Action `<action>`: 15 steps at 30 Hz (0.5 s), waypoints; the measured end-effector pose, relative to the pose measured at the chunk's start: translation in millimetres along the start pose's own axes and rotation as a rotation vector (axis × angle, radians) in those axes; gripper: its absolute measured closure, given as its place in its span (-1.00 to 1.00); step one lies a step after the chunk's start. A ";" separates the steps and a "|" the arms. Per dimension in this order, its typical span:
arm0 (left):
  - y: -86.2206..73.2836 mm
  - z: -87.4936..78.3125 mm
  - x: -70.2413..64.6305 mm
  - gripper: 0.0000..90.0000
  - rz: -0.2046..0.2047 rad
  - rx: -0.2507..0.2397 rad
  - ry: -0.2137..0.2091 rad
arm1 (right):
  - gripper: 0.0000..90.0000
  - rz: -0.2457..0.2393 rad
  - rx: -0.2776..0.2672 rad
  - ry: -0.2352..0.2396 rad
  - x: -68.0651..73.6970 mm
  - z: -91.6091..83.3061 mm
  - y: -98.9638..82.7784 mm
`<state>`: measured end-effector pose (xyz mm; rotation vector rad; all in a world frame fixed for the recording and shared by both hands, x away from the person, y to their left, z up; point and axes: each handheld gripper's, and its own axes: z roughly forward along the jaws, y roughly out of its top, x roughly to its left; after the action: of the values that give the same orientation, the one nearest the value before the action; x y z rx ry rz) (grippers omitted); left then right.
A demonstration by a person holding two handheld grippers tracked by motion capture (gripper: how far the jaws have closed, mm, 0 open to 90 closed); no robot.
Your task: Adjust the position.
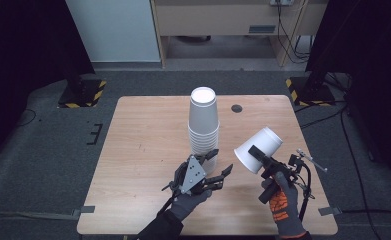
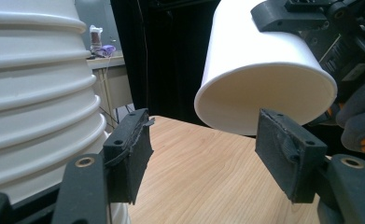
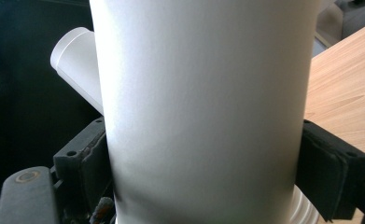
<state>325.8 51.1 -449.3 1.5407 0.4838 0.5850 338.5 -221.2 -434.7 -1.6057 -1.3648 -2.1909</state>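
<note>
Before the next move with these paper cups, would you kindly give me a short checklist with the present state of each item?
1. Right claw grips the single cup: ok; in the right gripper view both pads press its wall.
2. Single cup clear of the cup stack: ok; it is held tilted, off the table, to the stack's right.
3. Left claw free: ok; in the left gripper view nothing lies between its pads.
4. Stack upright: ok; it stands upside down, straight.
5. Left claw placed to grip the stack: not ok; the stack is beside it, not between the jaws.
6. Single cup undented: cannot tell.
</note>
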 end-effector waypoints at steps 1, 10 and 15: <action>-0.1 1.1 -0.4 -0.22 0.001 0.002 -0.001 | -0.66 -0.001 0.000 0.002 -0.1 0.1 0.1; 0.0 11.2 0.7 -0.20 0.001 -0.012 0.002 | -0.66 0.010 0.005 0.005 -0.6 0.0 -0.1; -2.1 19.3 -1.6 -0.18 -0.002 -0.031 0.001 | -0.66 0.025 0.009 0.004 -1.5 0.8 -0.8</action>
<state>336.9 35.2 -451.7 1.5102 0.4747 0.5892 339.2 -220.7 -436.4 -1.6051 -1.3442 -2.1701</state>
